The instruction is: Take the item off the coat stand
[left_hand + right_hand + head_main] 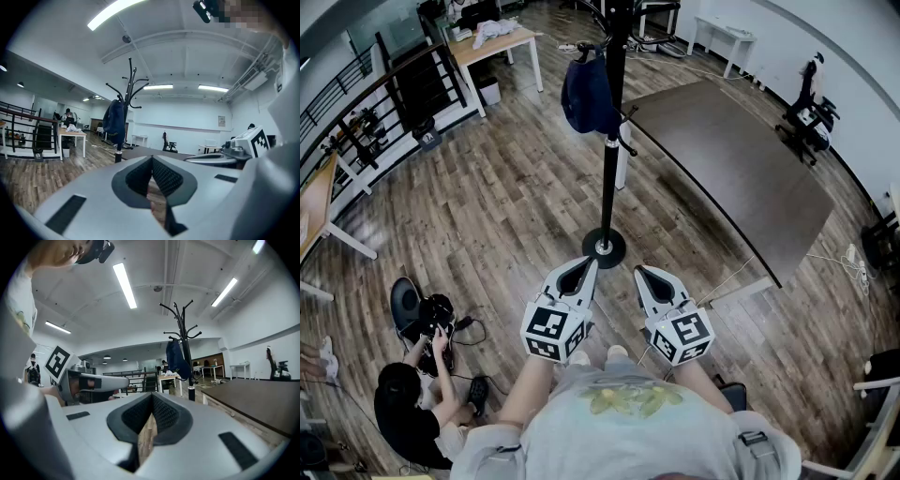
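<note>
A black coat stand (610, 141) rises from a round base (604, 247) on the wood floor. A dark blue bag (586, 94) hangs from one of its hooks; it also shows as the blue bag (114, 123) in the left gripper view and the blue bag (178, 359) in the right gripper view. My left gripper (588, 264) and right gripper (642, 274) are held side by side just short of the base, well below the bag. Both are shut with nothing between their jaws.
A large dark table (731, 169) stands right of the stand. A person (412, 403) sits on the floor at lower left beside a black chair (405, 305). A light desk (492, 47) and a black railing (384, 103) lie at the far left.
</note>
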`<state>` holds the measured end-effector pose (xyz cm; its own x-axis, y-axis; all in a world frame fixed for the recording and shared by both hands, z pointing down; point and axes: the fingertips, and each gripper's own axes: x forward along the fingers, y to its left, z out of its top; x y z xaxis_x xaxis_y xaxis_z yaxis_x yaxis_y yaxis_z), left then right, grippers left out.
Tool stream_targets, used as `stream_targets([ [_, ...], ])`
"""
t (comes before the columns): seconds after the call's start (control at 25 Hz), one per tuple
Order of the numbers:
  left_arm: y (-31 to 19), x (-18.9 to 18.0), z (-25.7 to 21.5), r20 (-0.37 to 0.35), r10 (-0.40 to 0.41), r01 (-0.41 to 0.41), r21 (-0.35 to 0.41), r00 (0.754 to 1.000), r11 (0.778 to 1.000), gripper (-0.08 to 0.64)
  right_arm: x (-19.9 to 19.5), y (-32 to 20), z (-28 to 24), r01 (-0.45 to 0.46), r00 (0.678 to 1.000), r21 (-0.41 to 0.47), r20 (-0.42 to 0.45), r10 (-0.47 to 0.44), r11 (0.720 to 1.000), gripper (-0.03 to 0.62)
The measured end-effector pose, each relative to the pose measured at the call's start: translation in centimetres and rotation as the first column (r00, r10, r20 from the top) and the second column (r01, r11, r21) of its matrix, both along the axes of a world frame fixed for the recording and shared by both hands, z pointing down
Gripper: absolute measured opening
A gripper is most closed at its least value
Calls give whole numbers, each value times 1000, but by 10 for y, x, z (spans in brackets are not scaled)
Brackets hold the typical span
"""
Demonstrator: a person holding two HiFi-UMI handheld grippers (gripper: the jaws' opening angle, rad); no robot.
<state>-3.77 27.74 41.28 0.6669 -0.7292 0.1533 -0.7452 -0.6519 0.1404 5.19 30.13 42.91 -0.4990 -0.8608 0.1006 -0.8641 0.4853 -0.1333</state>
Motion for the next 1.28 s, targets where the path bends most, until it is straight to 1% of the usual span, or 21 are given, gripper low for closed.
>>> stream_targets([
  [0.4,-14,18,-7,-27,-51,52,23,998,998,15,21,-11,-1,45,999,11,-7,-45,999,5],
  [0.56,-9,23,3,-31,-80,80,11,996,997,15,30,-11,5,66,998,16,-16,-66,998,6],
  [0.76,-7,26,14,-33,-107,107,2,994,994,15,42,-15,8,72,997,26,-19,-71,997,6],
  [1.04,-30,32,4,-41,-115,116,26,993,993,15,46,-34,6,77,997,41,-18,-76,996,6],
  [1.28,-61,32,4,-28,-98,99,13,995,995,15,35,-67,-6,90,996,64,-26,-88,994,6],
])
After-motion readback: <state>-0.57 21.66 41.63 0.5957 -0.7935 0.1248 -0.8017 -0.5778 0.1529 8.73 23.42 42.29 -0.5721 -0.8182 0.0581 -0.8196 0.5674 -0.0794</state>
